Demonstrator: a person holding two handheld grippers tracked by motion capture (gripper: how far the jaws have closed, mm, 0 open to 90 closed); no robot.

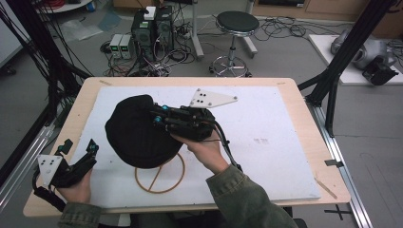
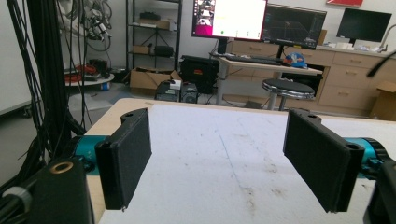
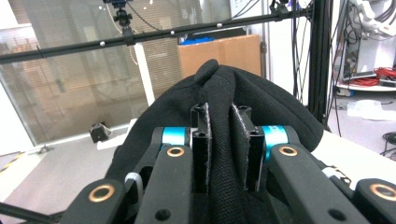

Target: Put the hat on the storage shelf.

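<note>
My left claw (image 1: 90,148) sits at the near left corner of the worktop (image 1: 76,109), its jaws spread wide with nothing between them; in the left gripper view the white mat (image 2: 224,154) runs bare ahead of the jaws to the far edge, so there is open room in front. In the high view the mat (image 1: 266,123) covers most of the worktop, leaving a wood margin on all sides, and its whole right half lies free. My right claw (image 1: 159,118) is near the middle, clenched on a fold of the black hat (image 1: 135,133); the right gripper view shows its jaws pinching the cloth (image 3: 224,140) between them, nearly closed. The hat is a dark, rounded, soft-looking knit with a small nub at its crown, and it is perched above a wooden ring stand (image 1: 161,175) whose round base lies on the mat toward the near edge. The hat covers the stand's top, so I cannot tell whether it rests on it. My two claws are well apart.
</note>
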